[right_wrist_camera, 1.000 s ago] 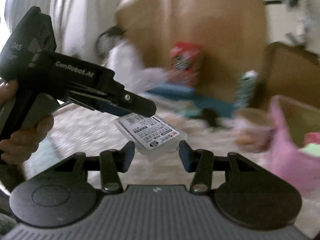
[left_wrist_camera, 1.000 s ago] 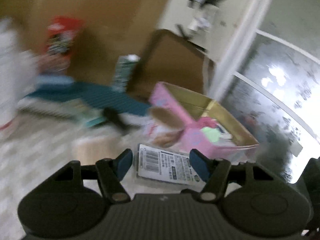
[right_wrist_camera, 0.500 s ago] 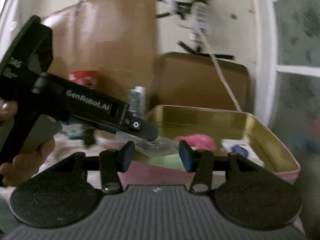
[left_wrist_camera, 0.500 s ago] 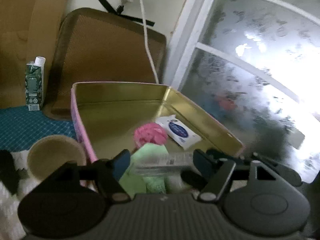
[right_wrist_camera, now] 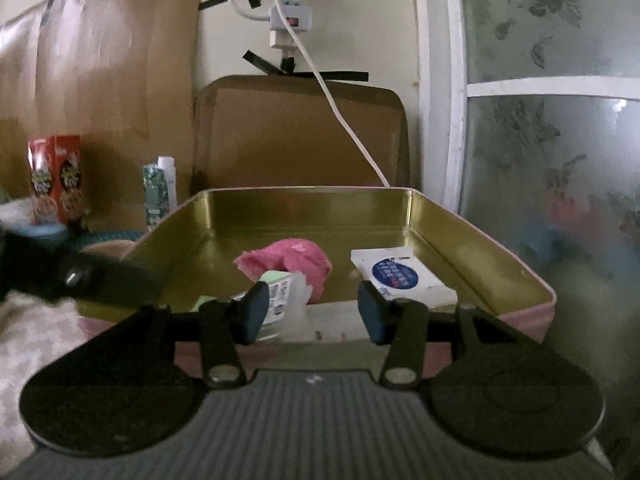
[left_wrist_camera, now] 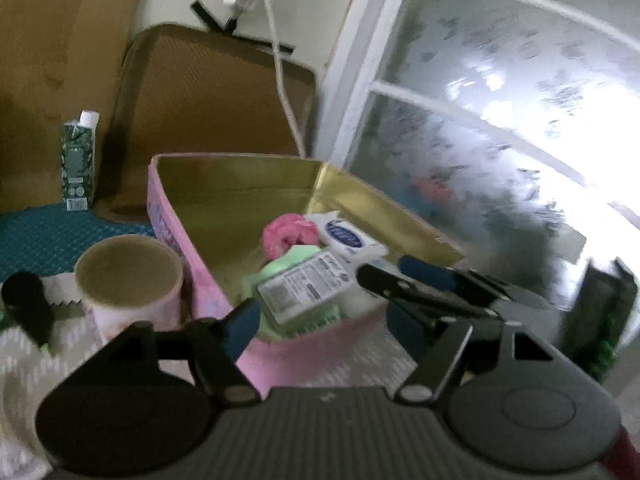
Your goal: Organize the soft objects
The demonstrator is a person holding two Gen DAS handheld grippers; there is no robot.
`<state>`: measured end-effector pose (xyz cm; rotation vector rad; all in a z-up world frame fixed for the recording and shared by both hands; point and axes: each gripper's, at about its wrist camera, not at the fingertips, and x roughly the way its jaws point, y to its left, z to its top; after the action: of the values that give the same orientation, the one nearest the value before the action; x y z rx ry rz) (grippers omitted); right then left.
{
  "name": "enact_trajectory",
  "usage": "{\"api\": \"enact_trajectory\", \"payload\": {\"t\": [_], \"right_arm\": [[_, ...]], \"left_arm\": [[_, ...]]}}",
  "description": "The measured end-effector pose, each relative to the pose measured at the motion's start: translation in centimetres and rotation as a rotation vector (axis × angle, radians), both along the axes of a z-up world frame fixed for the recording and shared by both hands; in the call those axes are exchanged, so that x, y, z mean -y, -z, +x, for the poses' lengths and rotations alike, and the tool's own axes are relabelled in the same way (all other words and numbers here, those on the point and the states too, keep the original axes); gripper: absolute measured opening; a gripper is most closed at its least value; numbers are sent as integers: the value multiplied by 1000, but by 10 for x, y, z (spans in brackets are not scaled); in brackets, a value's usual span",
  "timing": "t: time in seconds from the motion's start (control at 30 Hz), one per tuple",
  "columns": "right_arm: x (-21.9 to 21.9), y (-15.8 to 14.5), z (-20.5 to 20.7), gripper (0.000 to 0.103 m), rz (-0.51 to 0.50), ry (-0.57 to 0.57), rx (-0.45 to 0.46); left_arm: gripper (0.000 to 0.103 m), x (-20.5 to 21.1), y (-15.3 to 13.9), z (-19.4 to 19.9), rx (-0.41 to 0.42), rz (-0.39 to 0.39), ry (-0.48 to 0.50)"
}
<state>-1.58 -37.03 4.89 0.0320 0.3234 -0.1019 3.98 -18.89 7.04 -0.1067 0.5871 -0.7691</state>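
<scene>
Against the wall by the frosted window sits a pink tin [right_wrist_camera: 532, 312] with a gold inside, and both claws hang at its near edge. Inside it lie a pink fluffy bundle [left_wrist_camera: 289, 234], a white packet with a blue oval [left_wrist_camera: 350, 238], a green cloth [left_wrist_camera: 288, 268], and on top of that cloth a clear wrapped pack with a printed label [left_wrist_camera: 306, 286], tilted and resting free. The left claw [left_wrist_camera: 322, 330] is spread, its jaws having just been opening, and the labelled pack lies beyond them, touched by neither pad. The right claw [right_wrist_camera: 312, 312] stands partly spread with nothing pinched between its pads. Just left of the tin stands a pink cup [left_wrist_camera: 130, 286], and farther back a small green carton [left_wrist_camera: 78, 160] and a red box [right_wrist_camera: 54, 178].
</scene>
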Motion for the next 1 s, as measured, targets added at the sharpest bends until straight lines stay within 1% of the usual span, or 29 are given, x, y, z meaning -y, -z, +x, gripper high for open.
{"api": "enact_trajectory", "payload": {"t": [0.07,0.13,0.2,0.27,0.37,0.4,0.43,0.5,0.57,0.63,0.67,0.7,0.73,0.83,0.9,0.97,1.0], "right_arm": [[-5,-4,-7,52,16,1,22],[-11,-9,-12,52,25,-8,46],[-18,-14,-15,52,24,-21,65],[-28,-23,-17,52,27,-52,85],[-50,-37,-17,52,45,-152,116],[-60,-41,-17,52,52,-197,121],[-71,-43,-15,52,60,-246,117],[-95,-42,-8,52,77,-343,81],[-121,-36,3,52,69,-414,33],[-152,-28,15,52,33,-477,-11],[-165,-26,23,52,21,-509,-28],[-178,-24,31,52,12,-540,-45],[-193,-21,42,52,1,-572,-67],[-229,-17,78,51,-40,-623,-134],[-249,-12,106,51,-66,-628,-184],[-267,-5,138,51,-101,-617,-239],[-273,-1,145,51,-118,-606,-264]], "left_arm": [[73,-19,1,-16,20,-6,-2],[73,-42,4,-28,15,-27,-12],[73,-71,8,-38,7,-49,-49],[73,-102,11,-45,0,-59,-127],[73,-153,21,-49,-36,-89,-263],[73,-168,25,-48,-49,-84,-316],[73,-182,30,-46,-60,-59,-381],[73,-204,39,-40,-59,31,-517],[73,-222,47,-34,-50,112,-608],[73,-238,56,-28,-71,140,-671],[72,-245,60,-26,-80,124,-683],[73,-251,60,-27,-75,77,-678],[74,-254,60,-28,-81,59,-673],[74,-255,60,-26,-74,56,-677],[74,-256,61,-26,-72,48,-677],[74,-261,62,-28,-75,19,-677],[74,-264,63,-30,-79,0,-679]]}}
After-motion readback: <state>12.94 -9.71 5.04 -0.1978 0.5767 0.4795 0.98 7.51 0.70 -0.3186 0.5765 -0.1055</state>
